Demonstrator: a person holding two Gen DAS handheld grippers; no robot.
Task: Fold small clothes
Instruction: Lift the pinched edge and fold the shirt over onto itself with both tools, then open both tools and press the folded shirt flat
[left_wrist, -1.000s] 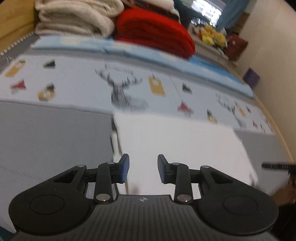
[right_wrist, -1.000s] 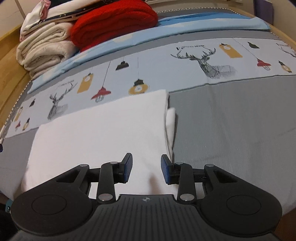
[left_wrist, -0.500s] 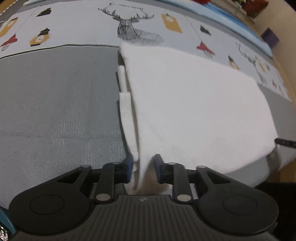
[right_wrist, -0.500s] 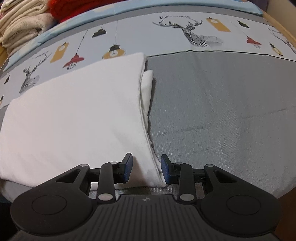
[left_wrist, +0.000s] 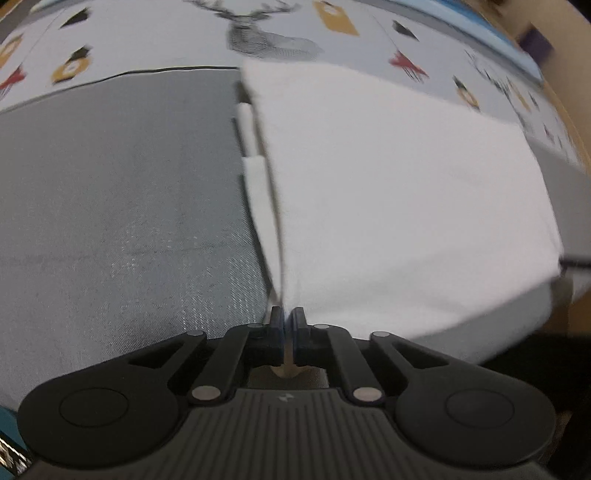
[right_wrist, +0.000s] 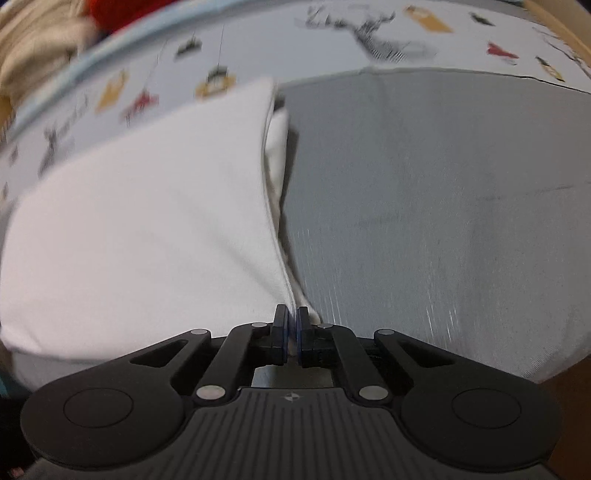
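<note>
A white folded garment (left_wrist: 388, 177) lies on the grey part of the bed cover (left_wrist: 122, 192), with its near edge at the bed's front. My left gripper (left_wrist: 288, 319) is shut on the garment's near left corner. In the right wrist view the same white garment (right_wrist: 140, 229) fills the left half. My right gripper (right_wrist: 291, 319) is shut on its near right corner. An inner folded layer (right_wrist: 277, 147) peeks out along the right side edge. A similar layer (left_wrist: 255, 177) shows along the left side edge.
The bed cover beyond the garment has a pale printed band with deer and lamp motifs (left_wrist: 273, 40). Folded cream blankets (right_wrist: 40, 48) lie at the far left in the right wrist view. The bed's front edge (left_wrist: 517, 332) drops off just below the garment.
Both grippers moved down and forward to the garment's near corners and closed on them. They were open one second ago and half closed around the fabric half a second ago.
</note>
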